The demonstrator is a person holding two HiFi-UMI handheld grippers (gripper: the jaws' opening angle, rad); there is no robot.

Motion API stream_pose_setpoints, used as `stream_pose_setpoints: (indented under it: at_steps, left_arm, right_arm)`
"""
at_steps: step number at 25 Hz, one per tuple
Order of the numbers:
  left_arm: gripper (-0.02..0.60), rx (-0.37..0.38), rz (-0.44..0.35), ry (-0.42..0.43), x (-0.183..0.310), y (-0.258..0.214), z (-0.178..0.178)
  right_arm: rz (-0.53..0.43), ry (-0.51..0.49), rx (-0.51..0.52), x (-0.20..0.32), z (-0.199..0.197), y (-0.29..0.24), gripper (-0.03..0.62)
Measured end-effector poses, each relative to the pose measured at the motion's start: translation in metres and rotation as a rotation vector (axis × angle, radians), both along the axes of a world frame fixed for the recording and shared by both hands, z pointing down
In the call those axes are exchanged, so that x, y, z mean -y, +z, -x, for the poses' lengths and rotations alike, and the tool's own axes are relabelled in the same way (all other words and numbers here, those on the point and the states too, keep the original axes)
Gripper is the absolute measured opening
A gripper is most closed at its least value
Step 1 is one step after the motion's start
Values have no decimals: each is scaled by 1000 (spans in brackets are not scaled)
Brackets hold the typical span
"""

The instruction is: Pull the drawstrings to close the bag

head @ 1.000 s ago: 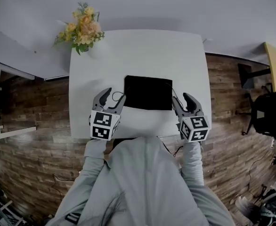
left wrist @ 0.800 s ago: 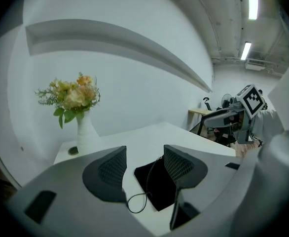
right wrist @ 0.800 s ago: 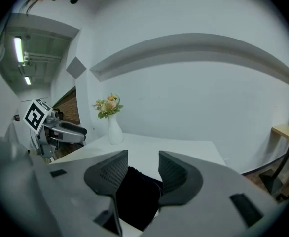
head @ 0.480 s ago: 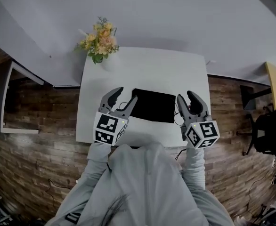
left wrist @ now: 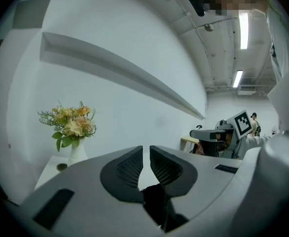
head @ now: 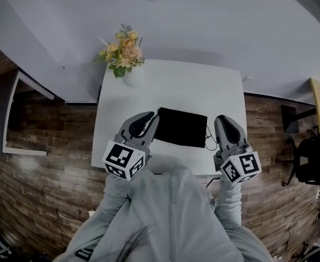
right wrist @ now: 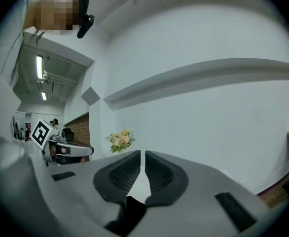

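Observation:
A flat black bag (head: 182, 127) lies on the white table (head: 171, 83) near its front edge. A thin dark drawstring (head: 207, 141) curls off the bag's right side. My left gripper (head: 147, 118) hovers at the bag's left edge, and my right gripper (head: 224, 120) is just off its right edge. Both pairs of jaws are closing. In the left gripper view the gripper (left wrist: 146, 151) has only a narrow slit between its pads, with no cord visible there. The same holds for the gripper (right wrist: 142, 155) in the right gripper view. Both gripper cameras look over the table at the wall.
A white vase of yellow and peach flowers (head: 125, 54) stands at the table's back left corner, and the flowers (left wrist: 70, 126) are also in the left gripper view. A wooden floor surrounds the table. A dark chair (head: 313, 146) stands at the far right.
Both pairs of jaws went from wide open to nearly closed. Both grippers have risen slightly at the bag's sides, and the head view has shifted.

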State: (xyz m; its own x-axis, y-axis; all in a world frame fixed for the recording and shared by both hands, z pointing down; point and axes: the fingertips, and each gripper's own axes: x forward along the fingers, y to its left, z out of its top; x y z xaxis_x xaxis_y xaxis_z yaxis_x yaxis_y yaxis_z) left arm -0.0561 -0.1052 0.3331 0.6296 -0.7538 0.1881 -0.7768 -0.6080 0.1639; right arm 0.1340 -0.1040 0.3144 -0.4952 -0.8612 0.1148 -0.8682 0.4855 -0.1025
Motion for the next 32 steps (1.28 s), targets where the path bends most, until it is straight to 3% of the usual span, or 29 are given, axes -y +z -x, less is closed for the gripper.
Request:
stream_pose_setpoints:
  at_steps: [7,32]
  left_arm:
    - [26,-42,8,11,-3,-1,3]
    - [25,-24,57,-3,11,14,8]
  right_arm:
    - [-25,16,-14,-3,-5,-4,23]
    - [15,31,-50,9,-7,14,23]
